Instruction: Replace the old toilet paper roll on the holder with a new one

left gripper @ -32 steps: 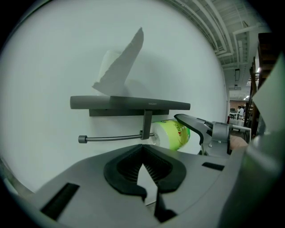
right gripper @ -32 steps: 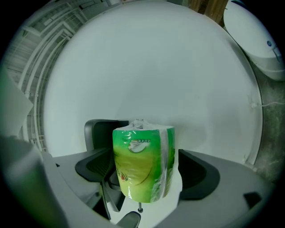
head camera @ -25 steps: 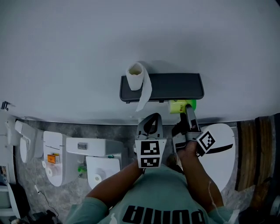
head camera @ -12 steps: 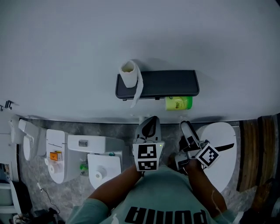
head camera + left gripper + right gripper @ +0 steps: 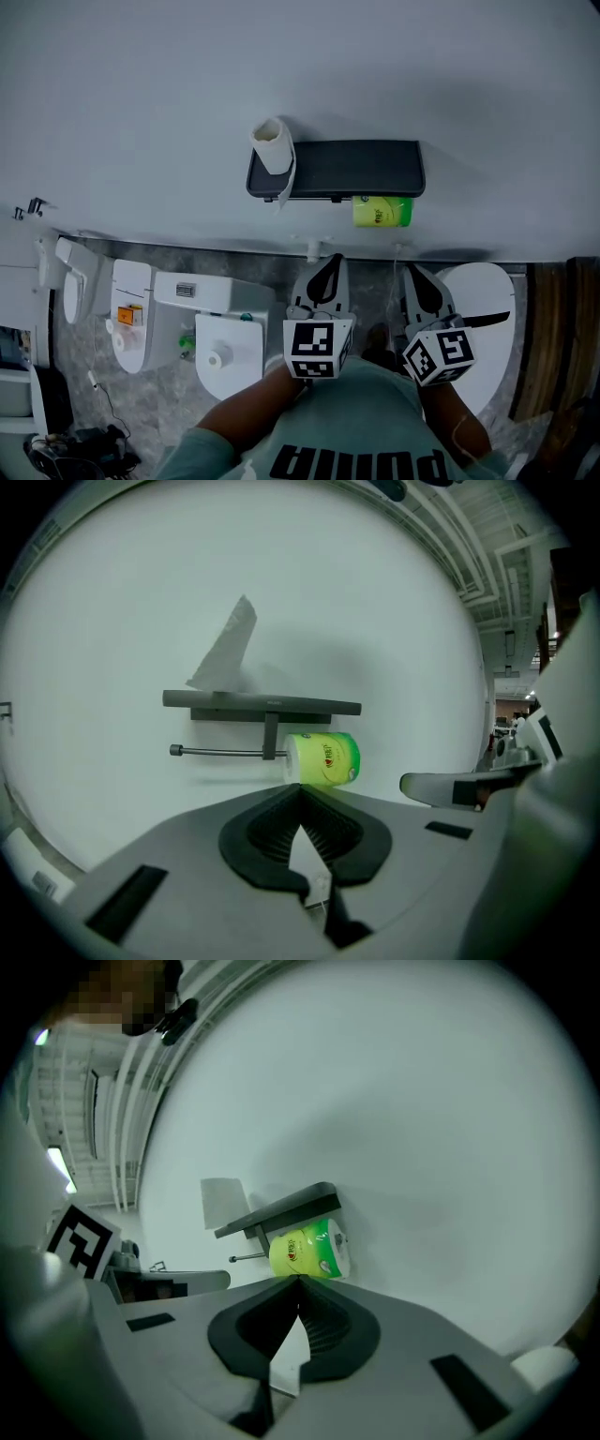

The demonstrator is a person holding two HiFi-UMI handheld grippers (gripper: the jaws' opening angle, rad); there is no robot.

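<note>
A black wall holder (image 5: 347, 169) carries the old white roll (image 5: 272, 146) standing on the left end of its shelf, a paper tail hanging down. The new green-wrapped roll (image 5: 382, 212) sits on the bar under the shelf's right half; it also shows as the green roll (image 5: 323, 758) beside the bare bar (image 5: 220, 753) and as the green roll (image 5: 305, 1251). Below the holder and apart from it, my left gripper (image 5: 327, 262) is shut and empty. My right gripper (image 5: 413, 274) has just closed its jaws on nothing, well short of the green roll.
Two white toilets (image 5: 220, 342) stand on the grey floor at the lower left. A round white fixture (image 5: 478, 314) lies right of my right gripper, with a wooden panel (image 5: 553, 319) beyond it. The pale wall fills the upper part.
My right gripper has let go of the green roll, drawn back toward me, rolled over and closed its jaws. The left gripper has pulled back a little.
</note>
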